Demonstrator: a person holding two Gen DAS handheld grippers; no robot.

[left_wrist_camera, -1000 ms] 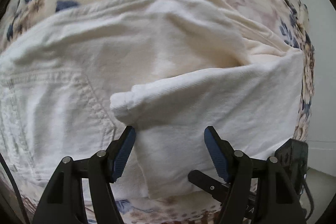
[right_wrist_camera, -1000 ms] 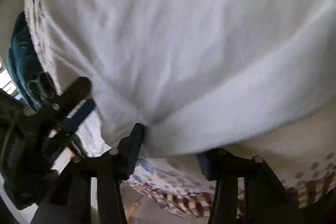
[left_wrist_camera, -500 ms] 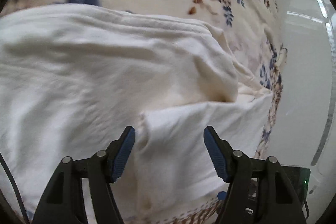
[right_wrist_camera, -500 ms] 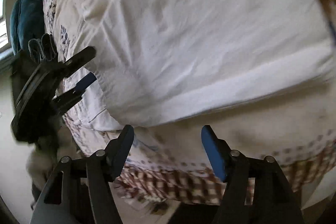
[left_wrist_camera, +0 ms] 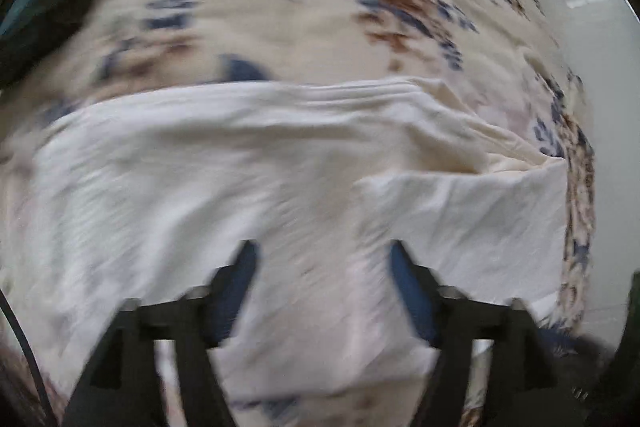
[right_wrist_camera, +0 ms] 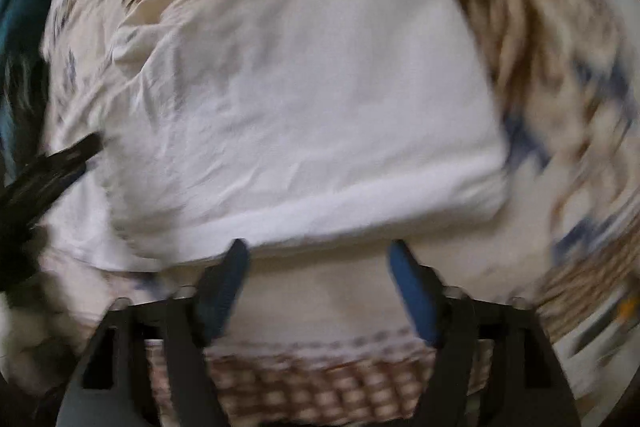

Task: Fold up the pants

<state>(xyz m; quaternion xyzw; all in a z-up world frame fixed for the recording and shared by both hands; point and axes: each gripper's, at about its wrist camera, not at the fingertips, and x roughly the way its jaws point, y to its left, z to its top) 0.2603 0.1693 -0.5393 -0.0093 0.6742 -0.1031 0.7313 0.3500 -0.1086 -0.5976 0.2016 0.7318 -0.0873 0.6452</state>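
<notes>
- My left gripper [left_wrist_camera: 322, 259] is spread wide, nothing pinched in it, hovering right over the pants [left_wrist_camera: 256, 179].
- The pants are white and lie folded on the blanket [left_wrist_camera: 280, 19] (cream with blue and brown flowers); from the left view they fill the whole lower half, and a top layer [left_wrist_camera: 472, 215] sits over the rest on the right side.
- Both left views and right views are pretty smeared, so small detail on the cloth is hard to make out.
- My right gripper [right_wrist_camera: 320, 257] is also wide apart and holding nothing; its blue pads [right_wrist_camera: 408, 283] sit over bare blanket just beside the near edge of the pants.
- From the right wrist the pants [right_wrist_camera: 304, 99] look like a fairly tidy rectangle with a thick folded edge facing me.
- The blanket's checked border [right_wrist_camera: 312, 383] shows under the right fingers.
- I can see my left gripper as a dark shape at the left side of the right view, next to the pants.
</notes>
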